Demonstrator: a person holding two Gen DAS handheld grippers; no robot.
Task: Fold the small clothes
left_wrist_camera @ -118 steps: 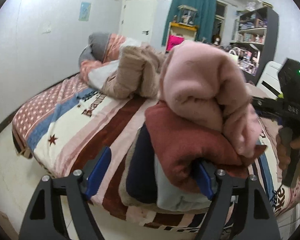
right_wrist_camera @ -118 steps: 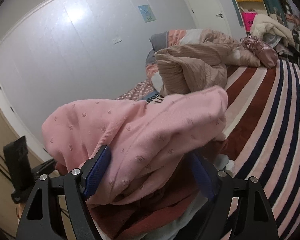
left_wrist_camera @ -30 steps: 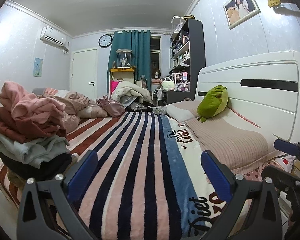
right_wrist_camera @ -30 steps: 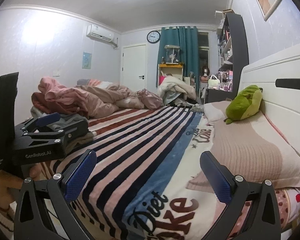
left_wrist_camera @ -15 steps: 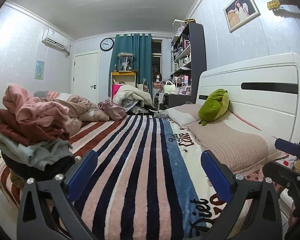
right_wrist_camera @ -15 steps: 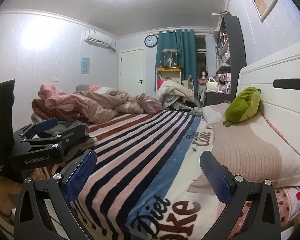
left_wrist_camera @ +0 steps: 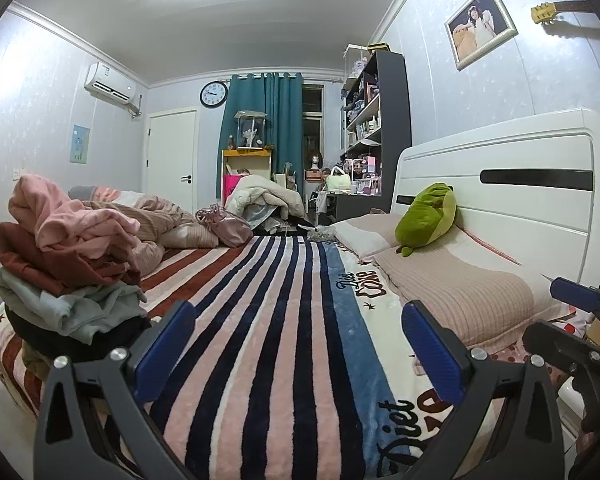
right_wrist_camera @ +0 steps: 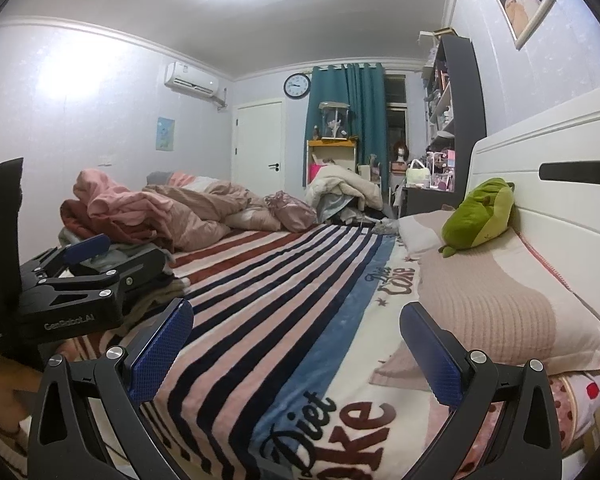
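A pile of small clothes (left_wrist_camera: 64, 272) sits at the left edge of the striped bed (left_wrist_camera: 284, 320), with a pink garment (left_wrist_camera: 68, 216) on top, then dark red, pale grey-green and black ones below. The right wrist view shows the same pile (right_wrist_camera: 112, 216) behind the left gripper's body. My left gripper (left_wrist_camera: 298, 342) is open and holds nothing, hovering over the blanket to the right of the pile. My right gripper (right_wrist_camera: 296, 346) is open and holds nothing too, low over the foot of the bed. The right gripper's blue fingertips (left_wrist_camera: 572, 294) show at the left wrist view's right edge.
A green plush toy (left_wrist_camera: 428, 214) lies on beige pillows (left_wrist_camera: 460, 292) by the white headboard (left_wrist_camera: 500, 184). A rumpled beige quilt (left_wrist_camera: 156, 216) and a pink bag (left_wrist_camera: 226, 224) lie at the bed's far end. Shelves (left_wrist_camera: 376, 128) and a teal curtain (left_wrist_camera: 276, 132) stand beyond.
Since 3.9 s ago both grippers let go of the pink garment and drew back from the pile. Over the last second both views have tilted up slightly.
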